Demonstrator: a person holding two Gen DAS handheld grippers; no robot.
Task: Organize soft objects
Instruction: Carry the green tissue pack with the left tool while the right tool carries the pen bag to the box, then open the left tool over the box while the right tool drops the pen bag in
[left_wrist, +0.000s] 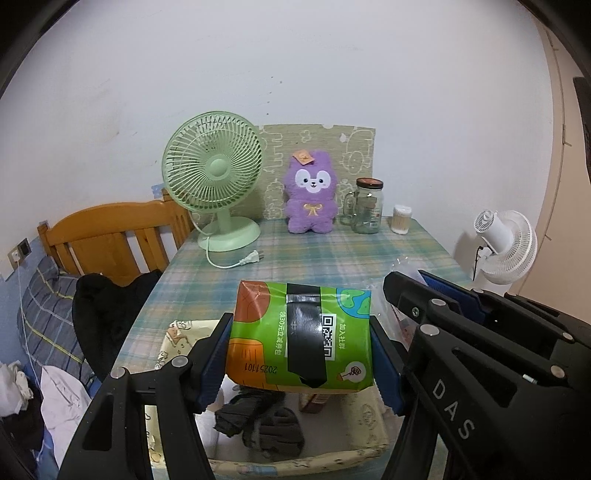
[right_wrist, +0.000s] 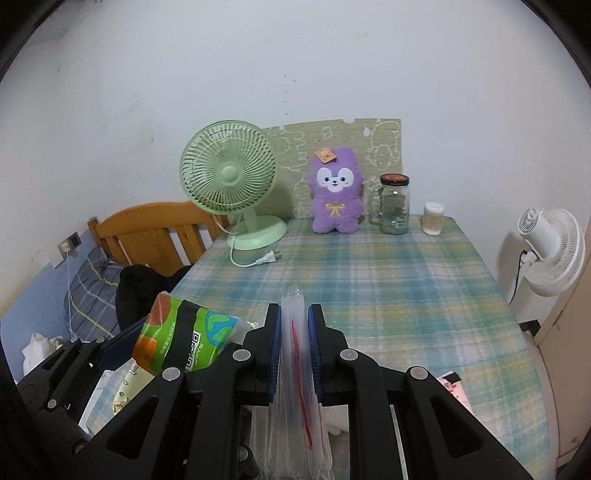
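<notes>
My left gripper (left_wrist: 299, 354) clamps tissue pack (left_wrist: 301, 332) over basket (left_wrist: 295, 459) | right gripper (right_wrist: 294, 350) pinches clear bag (right_wrist: 293, 369) | green fan (left_wrist: 212, 166) 11 o'clock, purple plush (left_wrist: 312, 192) 12 o'clock

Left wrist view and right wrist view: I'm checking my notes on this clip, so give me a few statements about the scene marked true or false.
1. The left gripper holds a green tissue pack. True.
2. The right gripper is open and holds nothing. False: it is shut on a clear plastic bag.
3. The green fan is plugged in. False: its plug lies loose on the tablecloth.
4. The purple plush toy stands between the green fan and the glass jar. True.
5. The fabric basket under the pack contains nothing. False: dark cloth items lie in it.
</notes>
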